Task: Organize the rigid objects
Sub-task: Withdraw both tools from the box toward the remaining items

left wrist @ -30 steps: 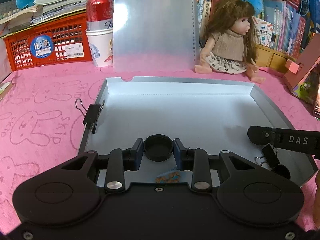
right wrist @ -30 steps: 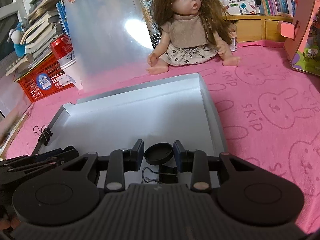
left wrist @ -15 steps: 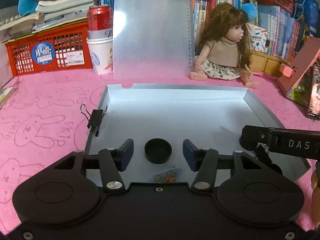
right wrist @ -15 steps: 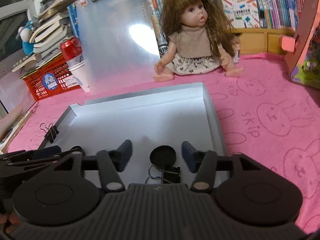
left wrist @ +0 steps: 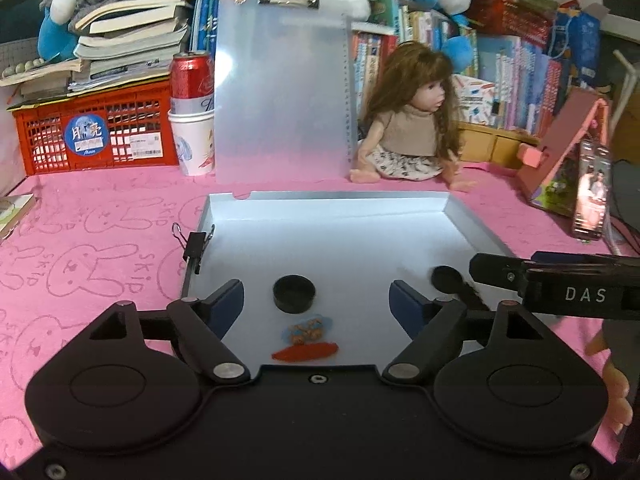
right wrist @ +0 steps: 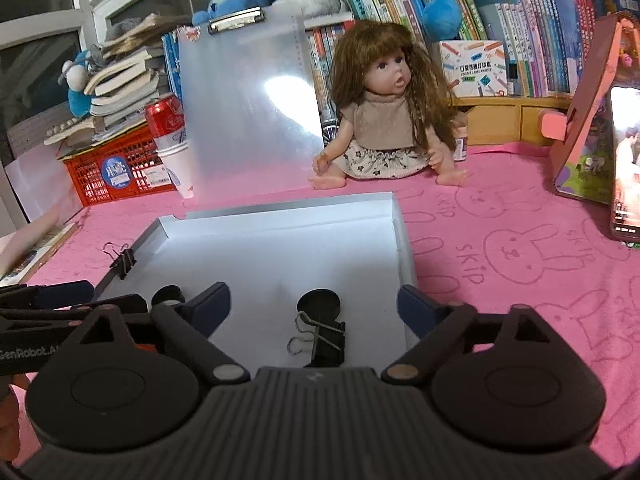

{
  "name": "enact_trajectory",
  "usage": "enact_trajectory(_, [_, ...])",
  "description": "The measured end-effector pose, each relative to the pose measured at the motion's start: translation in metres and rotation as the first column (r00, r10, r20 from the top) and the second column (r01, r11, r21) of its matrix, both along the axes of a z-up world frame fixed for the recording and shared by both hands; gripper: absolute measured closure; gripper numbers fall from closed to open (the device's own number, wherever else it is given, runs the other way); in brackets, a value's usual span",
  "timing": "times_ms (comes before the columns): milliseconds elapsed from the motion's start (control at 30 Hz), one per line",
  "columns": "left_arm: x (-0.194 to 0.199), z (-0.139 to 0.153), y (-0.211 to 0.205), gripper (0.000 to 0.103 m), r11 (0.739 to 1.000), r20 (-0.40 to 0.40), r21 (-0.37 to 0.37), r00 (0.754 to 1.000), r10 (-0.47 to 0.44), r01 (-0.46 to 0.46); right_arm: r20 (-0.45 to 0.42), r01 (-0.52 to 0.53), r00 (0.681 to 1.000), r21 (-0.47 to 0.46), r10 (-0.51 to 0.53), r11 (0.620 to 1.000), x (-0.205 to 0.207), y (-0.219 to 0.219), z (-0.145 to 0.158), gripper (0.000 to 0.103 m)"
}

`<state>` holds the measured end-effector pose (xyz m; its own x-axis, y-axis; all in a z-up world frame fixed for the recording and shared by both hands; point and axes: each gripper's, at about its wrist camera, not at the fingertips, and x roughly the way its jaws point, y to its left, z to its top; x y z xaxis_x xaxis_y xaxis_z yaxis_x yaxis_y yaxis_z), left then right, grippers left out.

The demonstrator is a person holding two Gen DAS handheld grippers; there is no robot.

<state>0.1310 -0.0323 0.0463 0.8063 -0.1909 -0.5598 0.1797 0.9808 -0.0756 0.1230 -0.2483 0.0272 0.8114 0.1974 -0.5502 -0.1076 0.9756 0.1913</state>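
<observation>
A shallow silver tray (left wrist: pixel 328 196) lies on the pink cloth. In the left wrist view a black round cap (left wrist: pixel 294 294) rests on the tray floor between the tips of my left gripper (left wrist: pixel 317 298). Its jaws are opening and touch nothing. Nearer lie a small blue-orange piece (left wrist: pixel 307 328) and a red-orange piece (left wrist: pixel 305 352). My right gripper (right wrist: pixel 314 304) is also opening, above a second black cap (right wrist: pixel 319 303) and a black binder clip (right wrist: pixel 320 340), clear of both. Another binder clip (left wrist: pixel 194 244) grips the tray's left rim.
Behind the tray stand a translucent clipboard (left wrist: pixel 280 96), a seated doll (left wrist: pixel 412 136), a red can in a paper cup (left wrist: pixel 192 120) and a red crate (left wrist: pixel 96 132) under stacked books. A phone (left wrist: pixel 592 188) leans on a pink stand at the right.
Both grippers were shut on a black cap each; both have let go, spread wide and drawn back and up. The caps stay on the tray floor.
</observation>
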Motion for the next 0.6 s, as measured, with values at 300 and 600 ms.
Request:
enact_trajectory(300, [-0.039,0.002,-0.002,0.02,0.999,0.008,-0.018,0.999,-0.039,0.039,0.078,-0.024,0.997,-0.059,0.029,0.998,-0.039,0.004,0.006,0.003])
enact_trajectory(600, [-0.072,-0.002,-0.001,0.02,0.999,0.017,-0.012,0.999,-0.045,0.045,0.119,-0.039,0.992,-0.082,0.049,0.996,-0.07,0.008,0.005,0.001])
